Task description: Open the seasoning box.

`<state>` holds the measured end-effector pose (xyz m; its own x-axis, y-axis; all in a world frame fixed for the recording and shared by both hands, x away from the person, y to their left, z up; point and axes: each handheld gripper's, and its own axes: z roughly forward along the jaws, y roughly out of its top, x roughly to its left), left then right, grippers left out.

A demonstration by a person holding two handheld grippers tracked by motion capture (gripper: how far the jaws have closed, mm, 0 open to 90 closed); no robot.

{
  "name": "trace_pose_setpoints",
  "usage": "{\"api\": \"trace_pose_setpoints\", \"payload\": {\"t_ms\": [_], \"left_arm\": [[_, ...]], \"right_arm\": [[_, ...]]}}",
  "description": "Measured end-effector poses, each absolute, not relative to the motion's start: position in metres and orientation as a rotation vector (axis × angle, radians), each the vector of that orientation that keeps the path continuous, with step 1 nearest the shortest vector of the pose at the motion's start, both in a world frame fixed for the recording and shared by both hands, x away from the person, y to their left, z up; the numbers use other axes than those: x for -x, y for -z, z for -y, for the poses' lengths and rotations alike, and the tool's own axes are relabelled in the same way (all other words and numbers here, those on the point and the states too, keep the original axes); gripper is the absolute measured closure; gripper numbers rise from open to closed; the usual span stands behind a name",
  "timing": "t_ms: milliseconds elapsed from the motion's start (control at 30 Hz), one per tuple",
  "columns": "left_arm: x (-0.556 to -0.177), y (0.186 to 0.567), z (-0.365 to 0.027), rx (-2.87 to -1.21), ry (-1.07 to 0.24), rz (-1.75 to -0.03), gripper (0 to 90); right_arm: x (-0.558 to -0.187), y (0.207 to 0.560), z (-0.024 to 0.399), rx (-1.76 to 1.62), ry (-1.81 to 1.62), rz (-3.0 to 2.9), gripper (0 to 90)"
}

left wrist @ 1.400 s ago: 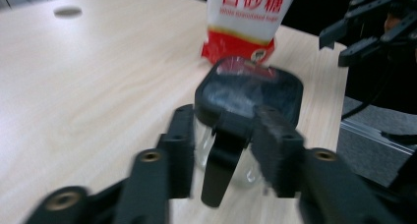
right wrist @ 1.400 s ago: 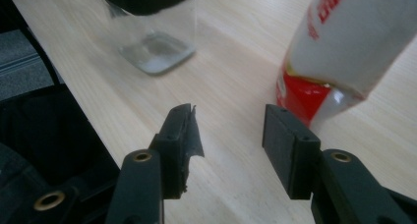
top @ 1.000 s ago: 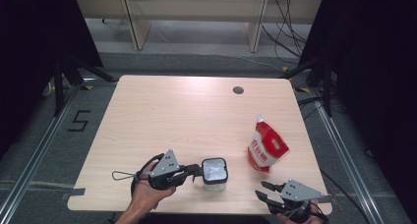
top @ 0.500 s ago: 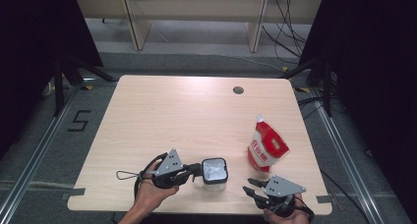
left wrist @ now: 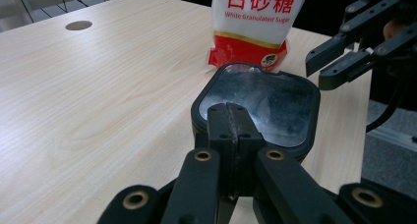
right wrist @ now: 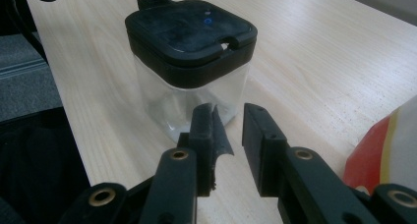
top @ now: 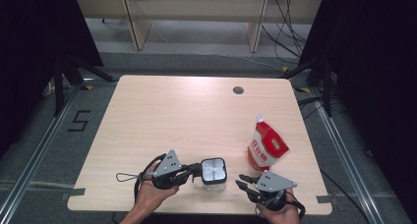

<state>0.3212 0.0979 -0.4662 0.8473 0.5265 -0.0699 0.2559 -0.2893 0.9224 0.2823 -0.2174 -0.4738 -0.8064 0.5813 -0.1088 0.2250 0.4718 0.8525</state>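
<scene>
The left hand-held gripper [top: 195,171] is clamped on the jar's [top: 213,175] black lid. The right hand-held gripper [top: 242,181], just beside the jar, has been closing, jaws apart on nothing.

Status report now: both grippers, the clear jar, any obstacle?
Left gripper shut on black lid rim of clear square plastic jar. Right gripper open, jaws just closing, nothing between. Red-white sugar pouch stands clear.

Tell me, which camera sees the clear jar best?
The right gripper view: the jar shows whole there, black lid and clear walls. The left gripper view gives mainly its lid. The high view shows it small, from above.
</scene>
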Motion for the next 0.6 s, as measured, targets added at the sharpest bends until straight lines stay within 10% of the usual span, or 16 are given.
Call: {"api": "trace_pose_setpoints", "payload": {"t_ms": [600], "left_arm": [[-0.3151,0.4615,-0.1011,-1.915,-0.306,-0.575,88.4]], "right_arm": [[-0.2860,0.4724,0.2136,-0.658,-1.269,-2.338,79.0]]}}
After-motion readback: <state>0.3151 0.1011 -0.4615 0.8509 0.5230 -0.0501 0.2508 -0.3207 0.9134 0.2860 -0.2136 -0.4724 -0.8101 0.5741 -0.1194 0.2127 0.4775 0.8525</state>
